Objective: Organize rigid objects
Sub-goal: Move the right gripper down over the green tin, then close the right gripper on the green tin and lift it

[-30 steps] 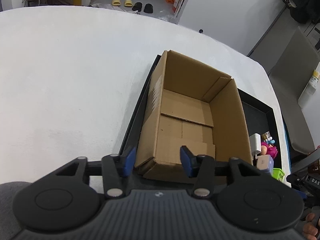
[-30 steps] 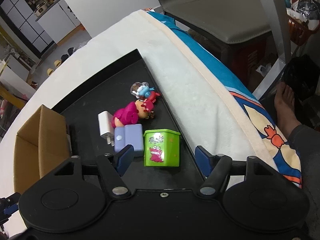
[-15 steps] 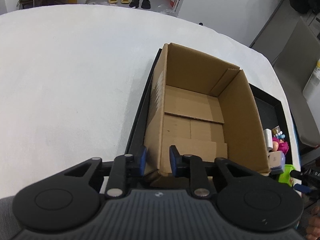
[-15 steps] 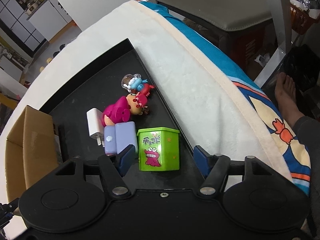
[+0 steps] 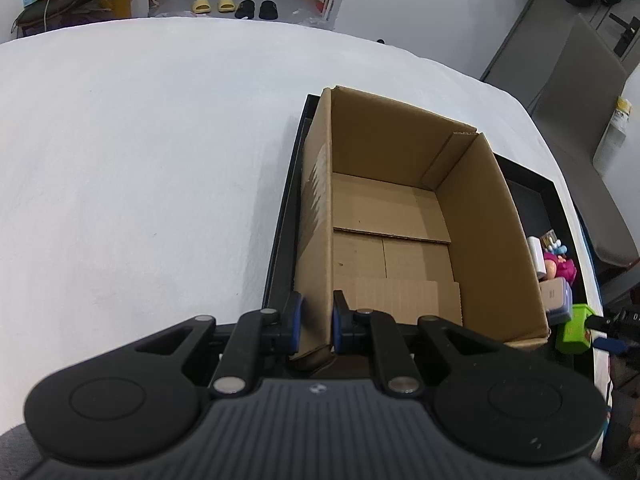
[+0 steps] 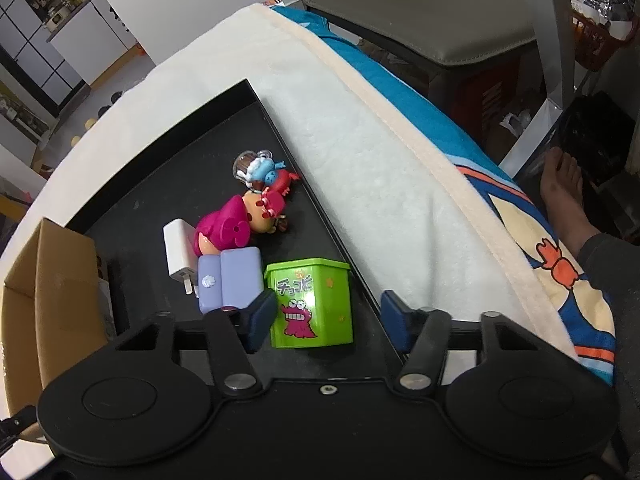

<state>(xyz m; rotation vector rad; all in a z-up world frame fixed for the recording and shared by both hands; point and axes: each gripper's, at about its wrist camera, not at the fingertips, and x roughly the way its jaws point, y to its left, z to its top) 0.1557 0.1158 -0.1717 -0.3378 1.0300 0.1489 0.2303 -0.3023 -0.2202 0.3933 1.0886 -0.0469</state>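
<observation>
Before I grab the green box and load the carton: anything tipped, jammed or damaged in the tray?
Nothing looks damaged or spilled. The pink figure lies on its side against the white charger and lilac case. The green box stands upright. The cardboard box is empty, its near corner pinched by the left tongs.

A white fleecy blanket (image 5: 140, 168) covers the table, and a black tray (image 6: 192, 148) lies flat on it — ahead of both tongs. The tray's left rim runs just outside the left tongs' outer finger; its right rim passes under the right tongs' outer finger. At the far right, beyond the right tongs, the blanket's cream hem and blue cartoon border (image 6: 400, 96) hang over the table's edge.
</observation>
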